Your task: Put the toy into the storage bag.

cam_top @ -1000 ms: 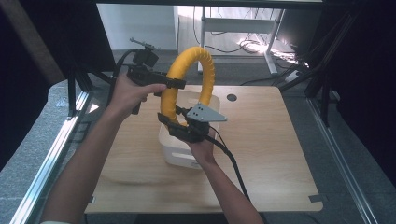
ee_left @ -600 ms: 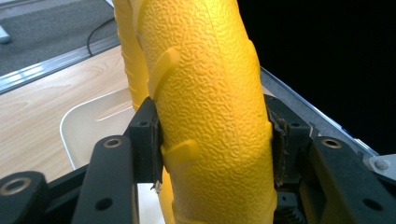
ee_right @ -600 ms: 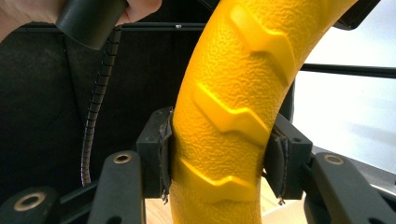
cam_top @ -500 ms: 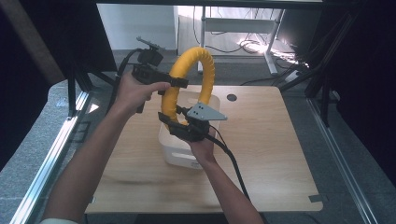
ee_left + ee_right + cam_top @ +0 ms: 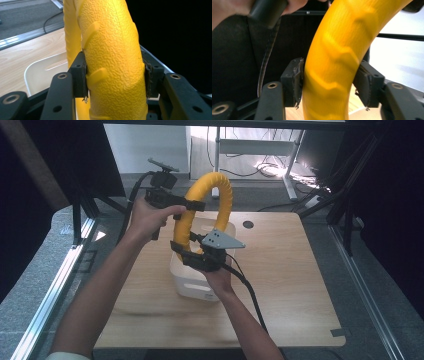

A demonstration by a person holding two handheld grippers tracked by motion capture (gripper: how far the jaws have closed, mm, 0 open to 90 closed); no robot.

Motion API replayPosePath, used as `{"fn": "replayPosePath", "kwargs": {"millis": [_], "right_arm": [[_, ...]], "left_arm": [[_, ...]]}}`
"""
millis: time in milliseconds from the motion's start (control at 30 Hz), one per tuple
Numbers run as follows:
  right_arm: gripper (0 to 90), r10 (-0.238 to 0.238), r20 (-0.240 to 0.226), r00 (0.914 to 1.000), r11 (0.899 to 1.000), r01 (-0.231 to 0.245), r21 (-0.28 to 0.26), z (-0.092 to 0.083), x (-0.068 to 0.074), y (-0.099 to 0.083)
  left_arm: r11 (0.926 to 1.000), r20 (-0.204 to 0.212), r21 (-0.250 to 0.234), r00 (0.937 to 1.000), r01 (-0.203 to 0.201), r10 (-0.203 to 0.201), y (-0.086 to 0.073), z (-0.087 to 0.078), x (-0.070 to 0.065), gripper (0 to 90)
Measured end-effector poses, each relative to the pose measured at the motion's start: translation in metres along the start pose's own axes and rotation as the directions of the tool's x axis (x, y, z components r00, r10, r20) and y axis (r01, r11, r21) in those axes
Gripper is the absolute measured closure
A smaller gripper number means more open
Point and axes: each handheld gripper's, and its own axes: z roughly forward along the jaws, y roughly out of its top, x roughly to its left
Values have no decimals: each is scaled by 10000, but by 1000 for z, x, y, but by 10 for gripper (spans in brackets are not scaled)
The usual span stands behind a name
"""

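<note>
A thick yellow textured tube (image 5: pixel 215 187) is bent into an arch above the wooden table (image 5: pixel 290 270). My left gripper (image 5: pixel 192 206) is shut on the yellow tube high on the arch's left leg; in the left gripper view the tube (image 5: pixel 112 62) is clamped between both pads. My right gripper (image 5: pixel 187 251) is shut on the same leg lower down, and the right gripper view shows the tube (image 5: pixel 334 72) squeezed between its pads. The arch's lower ends hang over a white plastic bin (image 5: pixel 192 287) on the table.
The white bin's inside (image 5: pixel 47 75) is visible beside the tube in the left gripper view. A round cable hole (image 5: pixel 248 224) lies at the table's far side. Black frame posts (image 5: pixel 350 205) stand to the right, and cables (image 5: pixel 270 170) lie on the floor behind.
The left hand and gripper have risen slightly and shifted a little right with the tube. The right gripper has stayed almost still.
</note>
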Motion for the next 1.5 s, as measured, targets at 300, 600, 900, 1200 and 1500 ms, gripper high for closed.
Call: {"fn": "replayPosePath", "kwargs": {"millis": [300, 600, 900, 1200, 1500], "right_arm": [[354, -279, -176, 9995, 9980, 289, 569, -27, 4, -1], [343, -477, -321, 9983, 9931, 509, 1058, -69, 12, -12], [337, 127, -436, 9990, 9877, -58, 1559, -112, 5, -39], [336, 751, 187, 9970, 9812, -772, 1766, -145, -13, -69], [336, 1082, 568, 9925, 9785, -1164, 1700, -161, -23, -81]], "left_arm": [[10000, -63, -1, 10000, -1, 1, 4, 7, -2, 495], [9996, -117, 139, 9997, -227, 228, 10, 8, -7, 495], [9993, -146, 227, 9995, -286, 290, 10, 8, -7, 495], [9984, -253, 389, 9988, -403, 413, 9, 9, -7, 495], [9966, -61, 678, 9989, -466, 472, 3, 14, -5, 495]]}}
